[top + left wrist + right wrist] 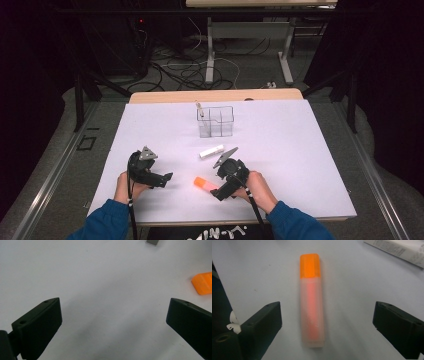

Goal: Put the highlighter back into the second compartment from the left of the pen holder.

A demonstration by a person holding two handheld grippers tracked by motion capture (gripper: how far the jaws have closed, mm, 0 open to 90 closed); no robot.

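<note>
Work in hand: the right claw (327,322) is lining up on the orange marker (312,300); the marker is lying flat on the white surface (310,150), between the two black jaws, with its orange cap pointing away from the claw.

Right claw: its jaws are standing wide; there is a clear gap on each side of the marker, so nothing is being held yet.

Left claw (113,322): it is hanging over a bare part of the surface with its jaws wide and nothing between them; the marker's orange cap (203,283) is peeking in at the side.

Where the marker is: in the high view it is lying near the front of the surface (206,184), just beside the right claw (220,192).

Other things: a white stick (211,151) is lying near, a bit farther back; a clear box with small rooms (215,121) is standing well apart at the back, with one thin thing in its left corner.

What could go wrong: the marker is smooth and round, so it could be rolling or sliding away if one jaw is touching it first; if the claw is pinching only the near tip, the marker could be tipping down and dropping; the claw coming in too low could be scraping the surface.
</note>
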